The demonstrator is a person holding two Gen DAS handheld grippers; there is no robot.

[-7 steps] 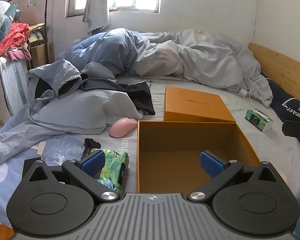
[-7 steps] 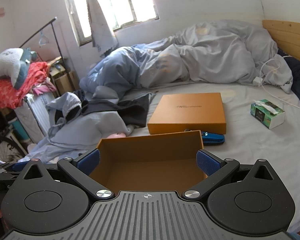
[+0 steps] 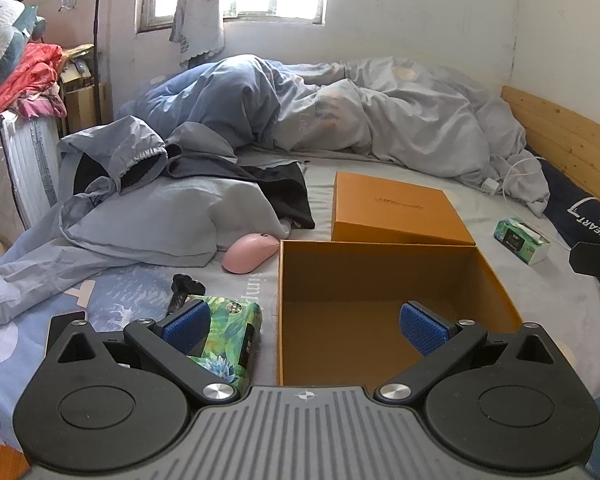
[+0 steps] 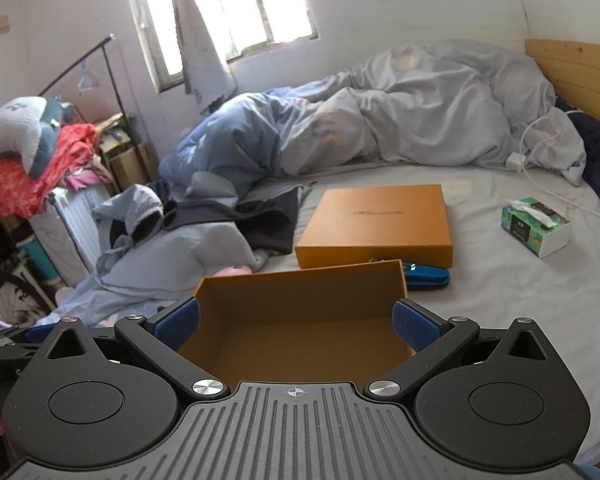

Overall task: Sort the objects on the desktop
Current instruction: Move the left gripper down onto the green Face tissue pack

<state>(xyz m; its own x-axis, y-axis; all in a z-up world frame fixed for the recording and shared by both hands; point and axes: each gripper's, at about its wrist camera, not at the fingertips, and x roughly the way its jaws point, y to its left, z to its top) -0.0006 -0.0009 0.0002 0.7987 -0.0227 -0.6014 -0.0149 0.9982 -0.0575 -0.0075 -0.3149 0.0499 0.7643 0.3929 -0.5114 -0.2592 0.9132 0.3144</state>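
Both the left gripper (image 3: 304, 326) and the right gripper (image 4: 296, 326) hung wide apart, holding nothing, over the open orange box (image 3: 380, 276) on the bed (image 3: 540, 280). A pink mouse (image 3: 250, 258) (just beside the box) lay nearby.

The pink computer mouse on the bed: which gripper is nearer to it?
Left. The pink computer mouse lies just ahead of the left gripper; from the right gripper, the open orange cardboard box stands between.
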